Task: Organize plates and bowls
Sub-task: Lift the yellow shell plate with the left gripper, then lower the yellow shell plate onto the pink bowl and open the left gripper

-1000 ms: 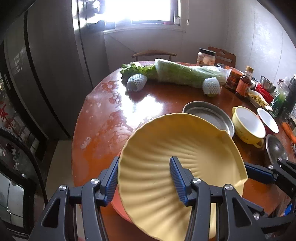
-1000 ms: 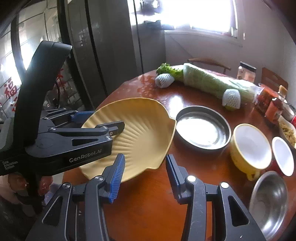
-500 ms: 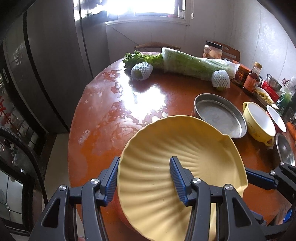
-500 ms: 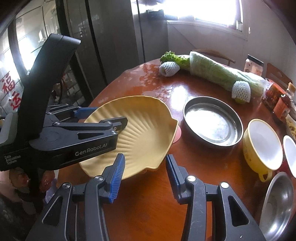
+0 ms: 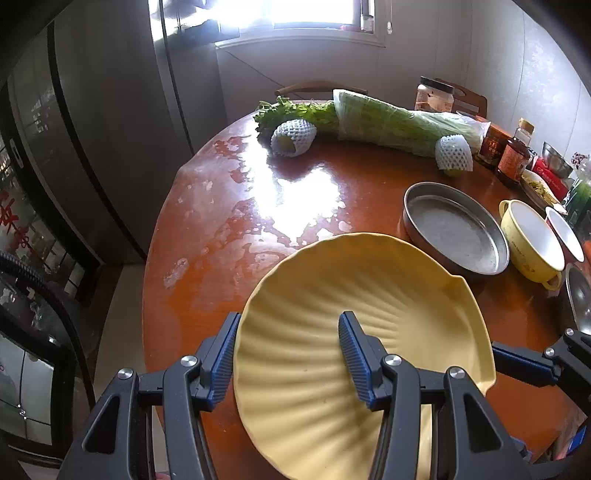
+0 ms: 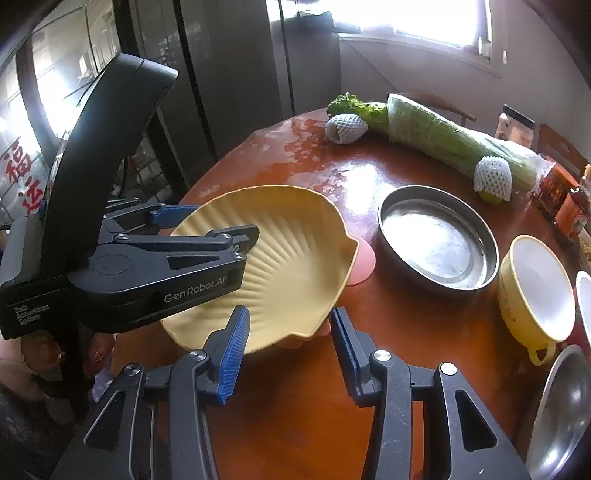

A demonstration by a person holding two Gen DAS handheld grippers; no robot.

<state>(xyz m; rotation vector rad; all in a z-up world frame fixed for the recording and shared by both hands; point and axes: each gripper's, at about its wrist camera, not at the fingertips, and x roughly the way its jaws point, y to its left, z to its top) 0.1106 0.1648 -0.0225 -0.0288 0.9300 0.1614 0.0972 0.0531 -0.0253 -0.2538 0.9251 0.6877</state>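
My left gripper point(image 5: 288, 354) angles down, clamped on the near rim of the yellow shell plate point(image 5: 369, 314), plate tilted over the table point(image 5: 295, 192). My right gripper point(image 6: 290, 343) angles down too, jaws part open, empty. Steel pan point(image 6: 437, 236) at 2 o'clock of the plate.

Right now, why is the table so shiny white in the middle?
Left wrist view: the window is blown out white, and its light glares off the wet-looking table. Right wrist view: the same glare is weaker, and the fisheye bends the fridge edges.
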